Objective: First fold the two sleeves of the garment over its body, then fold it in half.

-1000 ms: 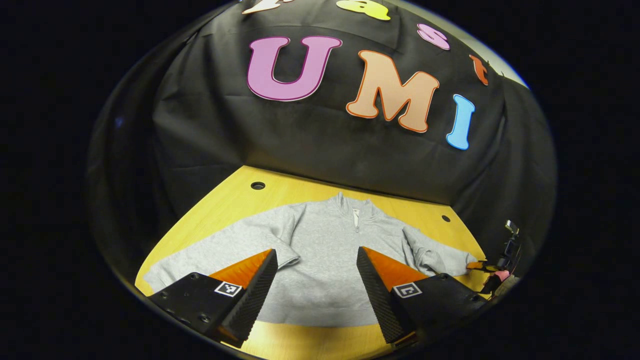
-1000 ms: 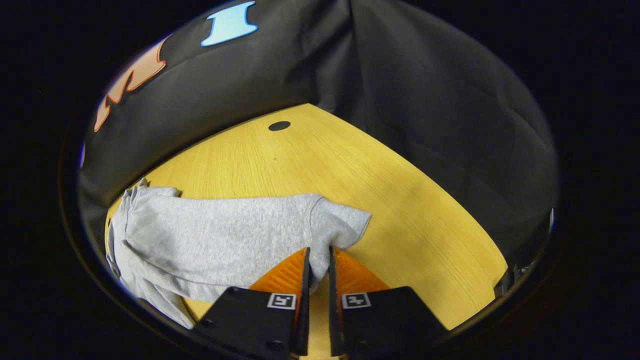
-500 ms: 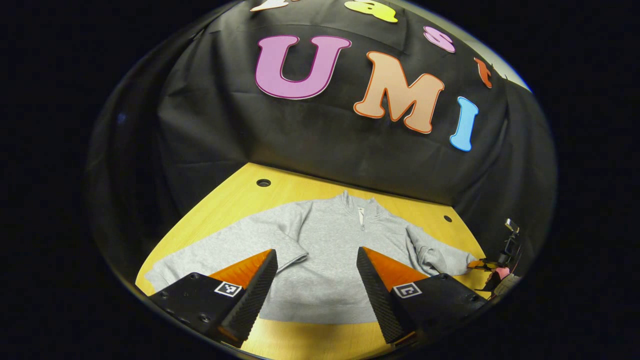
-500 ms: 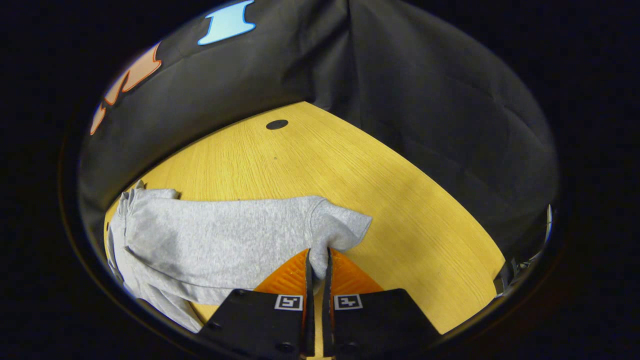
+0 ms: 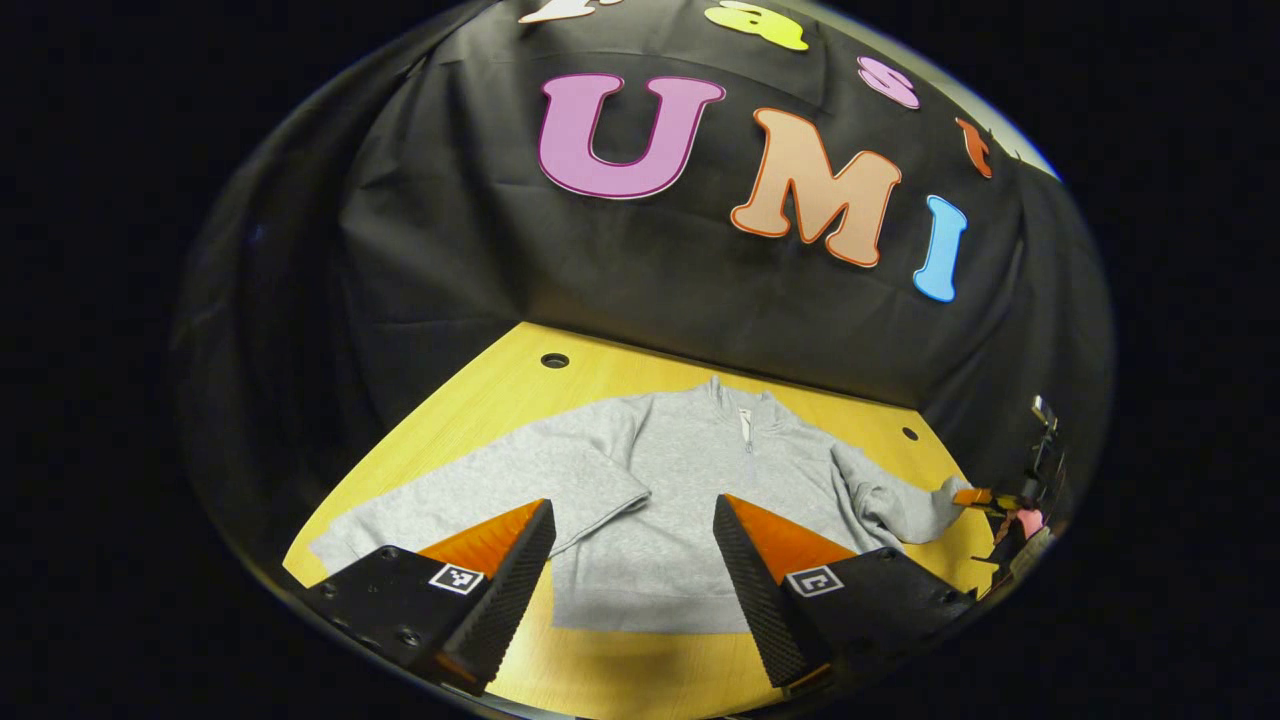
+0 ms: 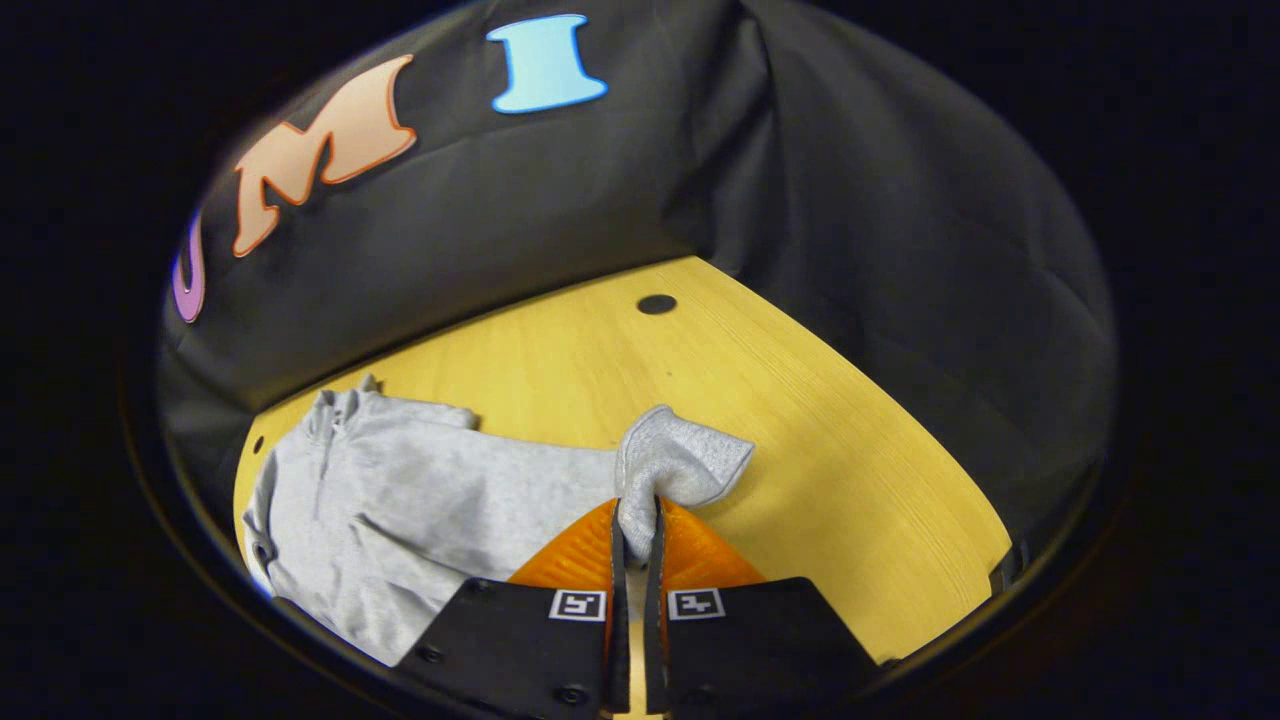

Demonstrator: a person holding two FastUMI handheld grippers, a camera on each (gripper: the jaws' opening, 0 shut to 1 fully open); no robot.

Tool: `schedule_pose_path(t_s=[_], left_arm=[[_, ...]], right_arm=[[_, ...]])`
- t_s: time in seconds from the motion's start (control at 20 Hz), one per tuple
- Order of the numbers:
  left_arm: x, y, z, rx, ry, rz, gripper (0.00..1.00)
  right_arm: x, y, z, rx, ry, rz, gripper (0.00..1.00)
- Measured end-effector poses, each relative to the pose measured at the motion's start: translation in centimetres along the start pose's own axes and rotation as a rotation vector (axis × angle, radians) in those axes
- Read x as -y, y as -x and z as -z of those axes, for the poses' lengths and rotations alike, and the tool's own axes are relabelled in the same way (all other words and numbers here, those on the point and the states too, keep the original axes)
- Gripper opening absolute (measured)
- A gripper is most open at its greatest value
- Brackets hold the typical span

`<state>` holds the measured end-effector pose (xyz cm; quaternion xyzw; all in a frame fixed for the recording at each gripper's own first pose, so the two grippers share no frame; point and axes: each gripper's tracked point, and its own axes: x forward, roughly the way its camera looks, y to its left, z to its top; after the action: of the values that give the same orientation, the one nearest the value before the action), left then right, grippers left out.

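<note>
A yellow wooden bench (image 5: 470,420) stands against black cloth walls, with small round holes (image 5: 554,360) near its far edge. A grey quarter-zip sweatshirt (image 5: 680,500) lies flat on it, collar toward the wall. The left hand-held gripper (image 5: 632,550) hovers above the hem with its fingers spread wide, holding nothing. The right hand-held gripper (image 6: 636,520) is pinched closed on the cuff (image 6: 680,465) of one sleeve, raised off the bench. The other sleeve (image 5: 470,500) lies stretched out on the bench.

Right claw (image 6: 636,520) pinches the grey sleeve's cuff (image 6: 680,465) — raised off the yellow table (image 6: 800,420).
</note>
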<state>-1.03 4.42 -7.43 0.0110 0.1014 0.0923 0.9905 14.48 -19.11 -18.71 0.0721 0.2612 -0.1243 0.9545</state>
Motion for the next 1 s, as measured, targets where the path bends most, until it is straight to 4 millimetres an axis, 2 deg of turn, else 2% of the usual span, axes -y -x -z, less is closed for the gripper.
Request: schedule_pose_path(t_s=[0.25, 0.5, 0.8, 1.0], left_arm=[[-2.0, 1.5, 0.7, 0.004, 0.013, -0.024, 0.93], [-5.0, 3.1, 1.0, 0.010, 0.030, -0.073, 0.94], [-8.6, 4.5, 1.7, 0.006, 0.057, -0.133, 0.93], [-11.1, 4.8, 2.4, -0.002, 0.081, -0.168, 0.93]], right_arm=[[-7.9, 2.0, -2.0, 0.047, 0.055, -0.117, 0.08], [-16.2, 4.0, -3.3, 0.084, 0.111, -0.225, 0.08], [-27.2, 6.3, -3.4, 0.115, 0.167, -0.382, 0.08], [-34.7, 7.7, -2.0, 0.119, 0.220, -0.488, 0.08]])
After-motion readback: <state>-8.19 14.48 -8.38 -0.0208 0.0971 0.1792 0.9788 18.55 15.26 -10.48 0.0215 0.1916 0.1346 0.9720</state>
